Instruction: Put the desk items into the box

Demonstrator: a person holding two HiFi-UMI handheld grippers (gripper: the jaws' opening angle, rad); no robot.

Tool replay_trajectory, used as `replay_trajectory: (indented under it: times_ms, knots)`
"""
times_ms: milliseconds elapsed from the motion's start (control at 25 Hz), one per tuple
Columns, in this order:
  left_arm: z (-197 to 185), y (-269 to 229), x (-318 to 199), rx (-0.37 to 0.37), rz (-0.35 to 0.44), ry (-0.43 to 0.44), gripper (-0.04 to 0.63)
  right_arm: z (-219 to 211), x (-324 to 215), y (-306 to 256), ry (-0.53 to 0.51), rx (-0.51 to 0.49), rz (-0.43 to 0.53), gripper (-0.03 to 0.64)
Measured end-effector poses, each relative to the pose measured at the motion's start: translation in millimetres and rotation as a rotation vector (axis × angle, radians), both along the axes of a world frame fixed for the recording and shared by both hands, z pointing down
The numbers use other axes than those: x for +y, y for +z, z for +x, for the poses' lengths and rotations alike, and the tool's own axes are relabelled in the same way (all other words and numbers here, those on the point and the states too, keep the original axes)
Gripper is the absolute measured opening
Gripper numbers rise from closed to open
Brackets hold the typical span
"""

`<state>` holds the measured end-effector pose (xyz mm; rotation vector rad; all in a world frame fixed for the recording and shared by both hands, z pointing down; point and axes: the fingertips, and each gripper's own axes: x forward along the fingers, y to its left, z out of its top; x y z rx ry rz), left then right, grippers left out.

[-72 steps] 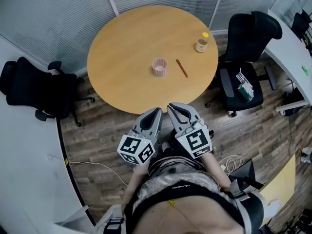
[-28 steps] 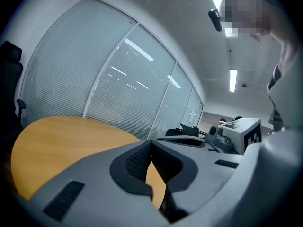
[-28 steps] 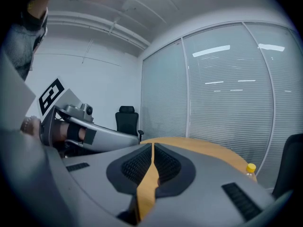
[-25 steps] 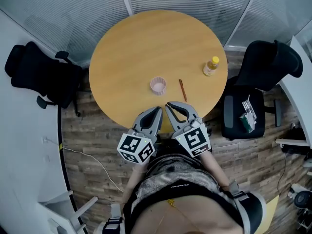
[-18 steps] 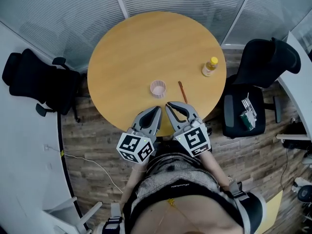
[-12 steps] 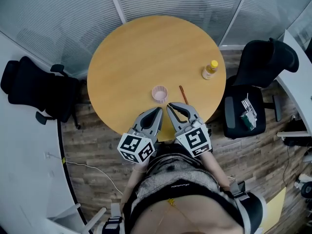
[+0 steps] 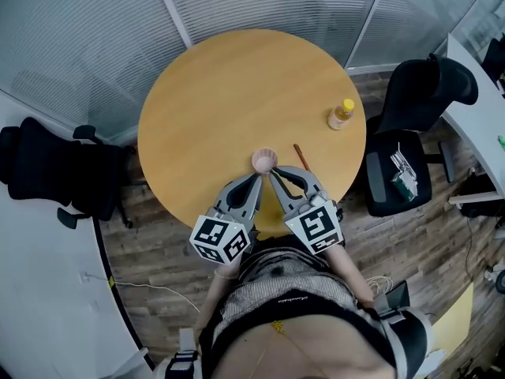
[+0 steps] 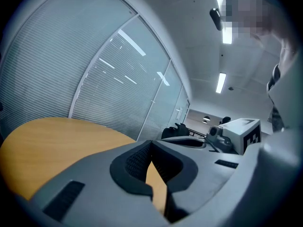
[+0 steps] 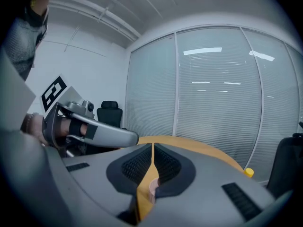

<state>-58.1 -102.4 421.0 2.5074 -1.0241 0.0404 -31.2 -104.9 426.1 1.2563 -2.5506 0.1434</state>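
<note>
A small pink cup (image 7: 264, 161) stands near the front edge of the round wooden table (image 7: 237, 85). A brown pencil (image 7: 301, 156) lies just right of it, and a yellow-capped bottle (image 7: 341, 114) stands further right. My left gripper (image 7: 256, 178) and right gripper (image 7: 274, 171) are side by side over the table's near edge, tips just short of the cup. In the left gripper view the left gripper (image 8: 151, 142) is shut with nothing in it. The right gripper (image 9: 152, 145) is shut and empty too, and the cup (image 9: 152, 187) shows through the gap below its tips.
Black office chairs stand left (image 7: 47, 164) and right (image 7: 410, 117) of the table; the right one has small items on its seat (image 7: 402, 172). A white desk (image 7: 473, 93) runs along the right edge. Glass walls with blinds (image 7: 260, 2) close the back.
Both grippers have moved toward the table, still shut. In the head view the cup and pencil now lie right in front of the fingertips, where before they were further off.
</note>
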Motion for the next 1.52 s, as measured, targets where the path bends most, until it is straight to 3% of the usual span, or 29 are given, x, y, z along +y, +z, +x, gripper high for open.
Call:
replay_trajectory:
  times_ms: [600,920,1520]
  knots:
    - [-11.2,25.1,-34.0,0.029,-0.054,0.218,0.018,-15.7,-26.6,23.1,0.187,0.049,-0.047,0.029]
    - [5.0,34.8,-34.1,0.008,-0.061,0.278,0.018,12.5,-23.1,36.2,0.233,0.065,-0.069,0.029]
    - [17.6,26.1,-30.8,-0.061,-0.043,0.053,0.018,34.4,-31.0,33.6,0.012,0.045,-0.054,0.029]
